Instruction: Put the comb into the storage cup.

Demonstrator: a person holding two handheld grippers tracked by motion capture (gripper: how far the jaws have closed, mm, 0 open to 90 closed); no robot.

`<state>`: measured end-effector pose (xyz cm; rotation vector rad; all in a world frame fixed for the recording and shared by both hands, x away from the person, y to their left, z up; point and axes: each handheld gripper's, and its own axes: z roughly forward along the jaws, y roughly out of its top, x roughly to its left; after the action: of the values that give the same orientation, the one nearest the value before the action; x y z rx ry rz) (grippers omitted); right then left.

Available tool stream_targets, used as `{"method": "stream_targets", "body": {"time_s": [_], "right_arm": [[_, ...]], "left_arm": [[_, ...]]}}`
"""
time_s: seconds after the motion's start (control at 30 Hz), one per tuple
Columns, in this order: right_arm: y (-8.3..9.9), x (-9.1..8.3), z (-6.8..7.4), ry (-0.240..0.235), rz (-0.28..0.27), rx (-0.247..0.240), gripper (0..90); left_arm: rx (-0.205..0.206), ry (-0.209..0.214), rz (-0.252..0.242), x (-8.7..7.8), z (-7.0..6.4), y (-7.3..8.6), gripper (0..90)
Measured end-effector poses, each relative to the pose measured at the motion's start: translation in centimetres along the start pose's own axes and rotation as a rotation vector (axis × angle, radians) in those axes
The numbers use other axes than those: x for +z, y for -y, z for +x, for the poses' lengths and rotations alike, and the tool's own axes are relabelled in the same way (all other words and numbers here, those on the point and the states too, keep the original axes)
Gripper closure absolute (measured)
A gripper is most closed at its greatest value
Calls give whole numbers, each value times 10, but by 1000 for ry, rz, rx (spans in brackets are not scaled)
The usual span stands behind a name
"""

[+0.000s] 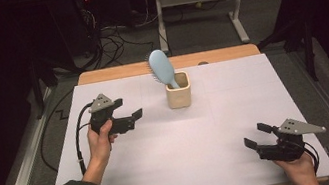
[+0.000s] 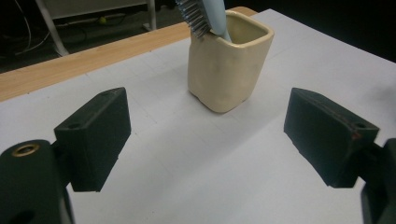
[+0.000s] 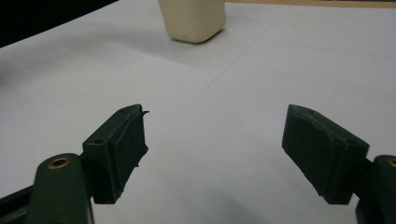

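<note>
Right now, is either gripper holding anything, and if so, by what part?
Nothing is held. The left gripper and right gripper are both open and empty; the hairbrush stands in the cup.

Table inventory, counted by kind:

- Cream ceramic cup (image 1: 178,91): one, square-mouthed.
- Light blue hairbrush (image 1: 162,67): one, standing handle-down in the cup.
- White sheet (image 1: 186,144) covering the tabletop: one.
- Wooden table (image 1: 113,73): one, its far edge showing past the sheet.
- Hand-held grippers: two, namely the left gripper (image 1: 136,117) and the right gripper (image 1: 256,135), each with two black jaws.
</note>
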<state>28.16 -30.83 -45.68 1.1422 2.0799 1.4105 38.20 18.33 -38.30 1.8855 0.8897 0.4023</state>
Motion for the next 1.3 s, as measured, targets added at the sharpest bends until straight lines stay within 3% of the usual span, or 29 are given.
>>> {"method": "stream_targets", "body": {"time_s": [1.3], "right_arm": [[0, 0, 0, -1, -3, 2, 221]], "left_arm": [[-25, -37, -20, -28, 4, 18, 157]]}}
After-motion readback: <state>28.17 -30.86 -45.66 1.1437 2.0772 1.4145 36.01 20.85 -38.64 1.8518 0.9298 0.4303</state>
